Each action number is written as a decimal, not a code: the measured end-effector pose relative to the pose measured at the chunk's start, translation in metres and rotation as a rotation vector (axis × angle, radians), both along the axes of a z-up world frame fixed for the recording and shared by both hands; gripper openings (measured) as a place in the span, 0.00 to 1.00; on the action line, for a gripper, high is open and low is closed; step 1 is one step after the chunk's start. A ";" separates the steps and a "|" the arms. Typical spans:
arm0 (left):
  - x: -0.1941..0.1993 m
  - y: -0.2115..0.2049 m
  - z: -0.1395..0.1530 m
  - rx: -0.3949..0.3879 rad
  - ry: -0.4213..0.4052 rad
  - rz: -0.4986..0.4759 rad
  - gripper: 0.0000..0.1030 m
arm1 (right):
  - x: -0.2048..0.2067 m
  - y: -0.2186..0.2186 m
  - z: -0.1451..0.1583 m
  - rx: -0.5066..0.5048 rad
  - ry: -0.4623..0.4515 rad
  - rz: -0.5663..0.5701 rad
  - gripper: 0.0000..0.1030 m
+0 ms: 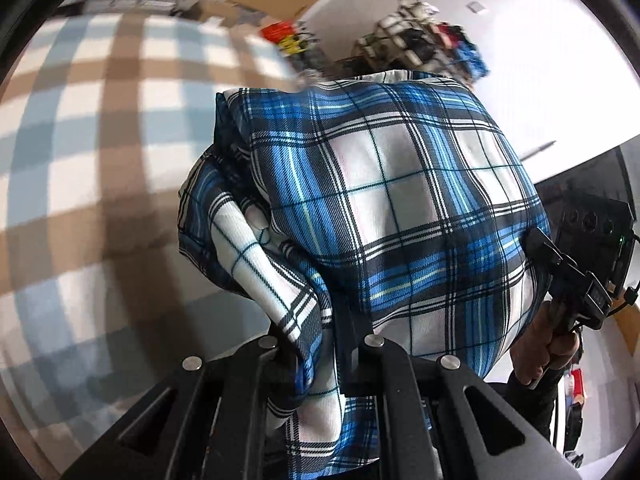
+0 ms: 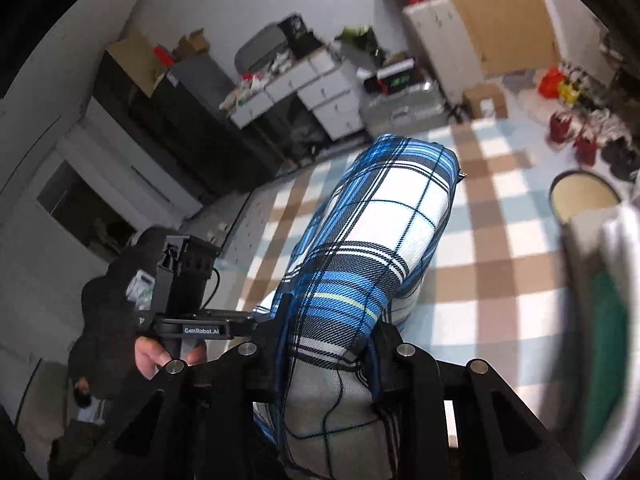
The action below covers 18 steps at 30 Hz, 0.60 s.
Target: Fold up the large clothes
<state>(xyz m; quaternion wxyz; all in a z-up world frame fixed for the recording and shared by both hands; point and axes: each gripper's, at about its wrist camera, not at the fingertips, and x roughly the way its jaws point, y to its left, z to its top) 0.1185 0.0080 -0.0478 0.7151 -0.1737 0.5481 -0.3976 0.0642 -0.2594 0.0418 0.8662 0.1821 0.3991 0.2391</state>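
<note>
A blue, white and black plaid garment (image 1: 384, 208) hangs in the air, held by both grippers. My left gripper (image 1: 320, 344) is shut on a bunched edge of it, and the cloth drapes over the fingers. My right gripper (image 2: 324, 344) is shut on another edge of the same garment (image 2: 372, 232), which billows forward above a checked surface. The right gripper also shows at the right edge of the left wrist view (image 1: 560, 264), and the left gripper shows at the left of the right wrist view (image 2: 188, 280).
A brown, pale blue and white checked cover (image 2: 500, 248) lies below, also in the left wrist view (image 1: 80, 160). A round stool (image 2: 584, 196) and a folded pile (image 2: 608, 300) sit at the right. Cabinets and drawers (image 2: 312, 92) stand behind.
</note>
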 end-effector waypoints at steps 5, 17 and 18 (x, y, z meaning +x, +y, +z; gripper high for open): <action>0.009 -0.063 0.062 -0.109 -0.095 -0.109 0.06 | -0.031 -0.074 0.068 0.085 -0.086 -0.097 0.29; 0.018 -0.262 0.080 -0.176 -0.198 -0.311 0.06 | -0.073 -0.332 0.065 0.130 0.007 -0.464 0.33; 0.021 -0.273 0.058 -0.140 -0.174 -0.308 0.06 | -0.071 -0.348 0.043 0.119 0.065 -0.504 0.36</action>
